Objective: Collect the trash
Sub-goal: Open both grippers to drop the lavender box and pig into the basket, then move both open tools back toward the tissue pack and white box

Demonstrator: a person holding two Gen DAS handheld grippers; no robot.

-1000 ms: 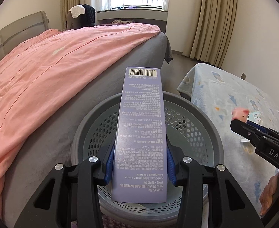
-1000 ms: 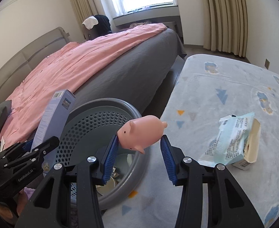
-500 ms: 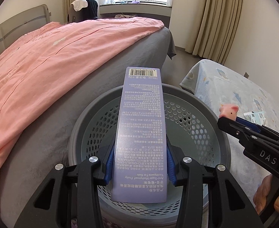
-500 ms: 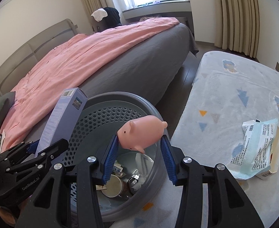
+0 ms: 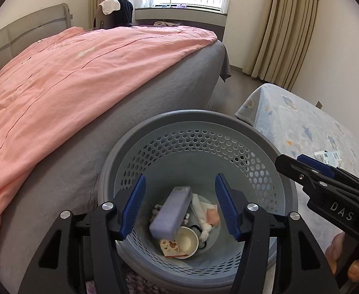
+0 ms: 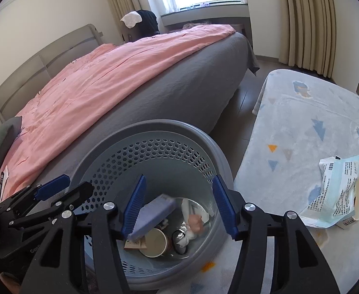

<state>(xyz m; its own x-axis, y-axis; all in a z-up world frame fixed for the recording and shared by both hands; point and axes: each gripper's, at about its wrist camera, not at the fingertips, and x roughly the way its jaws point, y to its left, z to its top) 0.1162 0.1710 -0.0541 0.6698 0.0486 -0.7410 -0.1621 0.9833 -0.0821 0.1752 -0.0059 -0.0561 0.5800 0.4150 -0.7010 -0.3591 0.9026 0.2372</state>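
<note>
Bin: grey perforated basket (image 5: 196, 132), lower centre of both views, standing against the grey side of the bed (image 5: 169, 78), which fills the upper left.
Left gripper (image 5: 179, 205): jaws have just been opening; blue pads now stand apart with nothing between them, poised over the basket mouth.
Right gripper (image 6: 178, 205): jaws have likewise just been opening; pads apart, nothing held, also above the basket.
Purple box (image 5: 171, 214): inside the basket, lying tilted on the other rubbish, lower centre; blurred, so probably not yet settled.
Pink pig toy (image 6: 195, 223): inside the basket, right of the purple box, beside a white crumpled wrapper (image 6: 188, 237); also blurred.
Other contents: paper cup (image 5: 185, 241) lying with its mouth toward the camera, and a small printed card (image 5: 171, 246) near the bottom; a dark ring-like item to the right of the cup, too small to identify.
Done (judged): box and pig are both in the basket; neither gripper carries anything.
Left to do: pale blue printed packet (image 6: 338, 191) with a flat carton under it, on the patterned rug (image 6: 302, 127), right edge of the right wrist view, well apart from the basket. Shows as a small scrap at right in the left wrist view.
Remaining beyond that: cannot tell; only part of the floor is in frame.
Next (judged): the right gripper is nearer the packet.
</note>
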